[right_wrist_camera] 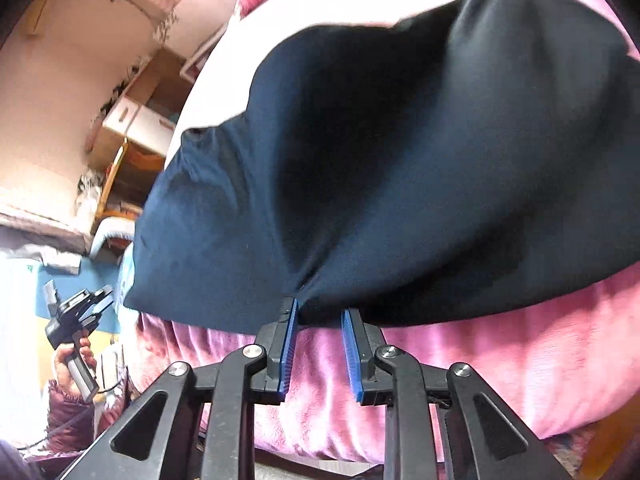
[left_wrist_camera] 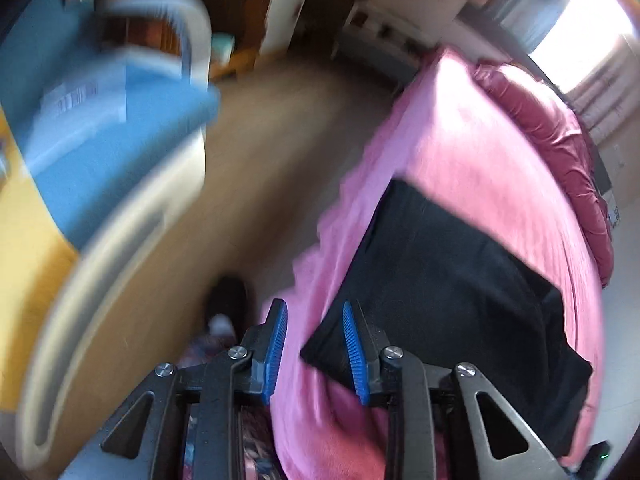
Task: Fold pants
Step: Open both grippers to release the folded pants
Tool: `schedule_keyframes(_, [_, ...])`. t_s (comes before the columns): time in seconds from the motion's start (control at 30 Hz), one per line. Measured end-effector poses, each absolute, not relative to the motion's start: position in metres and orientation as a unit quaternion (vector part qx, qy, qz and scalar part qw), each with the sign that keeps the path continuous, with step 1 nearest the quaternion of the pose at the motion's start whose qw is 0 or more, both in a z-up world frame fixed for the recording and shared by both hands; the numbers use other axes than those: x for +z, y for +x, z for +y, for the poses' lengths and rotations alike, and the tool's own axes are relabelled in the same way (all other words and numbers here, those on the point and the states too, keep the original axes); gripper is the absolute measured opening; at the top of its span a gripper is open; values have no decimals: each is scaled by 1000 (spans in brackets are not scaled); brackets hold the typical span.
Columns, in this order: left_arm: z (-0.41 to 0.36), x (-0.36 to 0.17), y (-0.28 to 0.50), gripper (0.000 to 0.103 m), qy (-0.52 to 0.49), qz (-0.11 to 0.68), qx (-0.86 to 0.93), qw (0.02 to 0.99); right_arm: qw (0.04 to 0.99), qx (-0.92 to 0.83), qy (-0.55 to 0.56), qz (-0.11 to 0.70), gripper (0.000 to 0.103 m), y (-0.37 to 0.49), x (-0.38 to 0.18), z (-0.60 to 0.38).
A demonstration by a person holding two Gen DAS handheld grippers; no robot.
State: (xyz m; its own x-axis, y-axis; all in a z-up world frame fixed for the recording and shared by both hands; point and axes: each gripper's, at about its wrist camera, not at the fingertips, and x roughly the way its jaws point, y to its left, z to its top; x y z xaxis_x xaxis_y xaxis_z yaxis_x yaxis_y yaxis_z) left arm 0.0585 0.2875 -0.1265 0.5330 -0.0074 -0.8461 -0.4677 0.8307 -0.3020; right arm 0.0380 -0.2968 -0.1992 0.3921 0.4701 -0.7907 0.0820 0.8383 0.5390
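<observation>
Left jaws: the left gripper [left_wrist_camera: 315,350] stands parted with nothing between its blue pads [left_wrist_camera: 276,350]; only pink blanket [left_wrist_camera: 452,128] shows in the gap.
Right jaws: the right gripper [right_wrist_camera: 319,350] is also parted and released; its pads [right_wrist_camera: 289,350] sit just short of the cloth edge, not pressing on it.
Pants: the dark pants [left_wrist_camera: 448,292] lie as a folded slab on the blanket, ahead of and to the right of the left jaws; in the right wrist view the same pants [right_wrist_camera: 400,152] fill the space just beyond the jaw tips, with a pinched crease running to the edge nearest the left pad.
Other hand: from the right wrist view, a person's hand [right_wrist_camera: 74,360] holds the left gripper's handle far off to the left of the jaws, clear of the cloth.
Step in hand: letting go after a fold, by my reading.
Doing it well: draw both jaws straight back from the edge so the pads do not drag the top layer; keep them parted until clear.
Risk: the crease near the right jaws may spring loose; smoothing it flat would likely help.
</observation>
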Motion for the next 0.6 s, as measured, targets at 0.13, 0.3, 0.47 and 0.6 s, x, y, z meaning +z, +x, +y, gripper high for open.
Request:
schedule_keyframes(0.13, [263, -104, 62, 30, -240, 441, 74, 862, 811, 64, 299, 500, 26, 31, -184, -352])
schedule_keyframes(0.3, [185, -105, 75, 30, -174, 468, -60, 865, 817, -42, 349, 457, 28, 29, -184, -431])
schedule_keyframes(0.47, [106, -115, 80, 30, -132, 491, -178, 842, 809, -112, 402, 415, 28, 38, -188, -500])
schedule_keyframes(0.6, [58, -126, 82, 30, -97, 512, -230, 822, 798, -158, 426, 396, 28, 55, -192, -538])
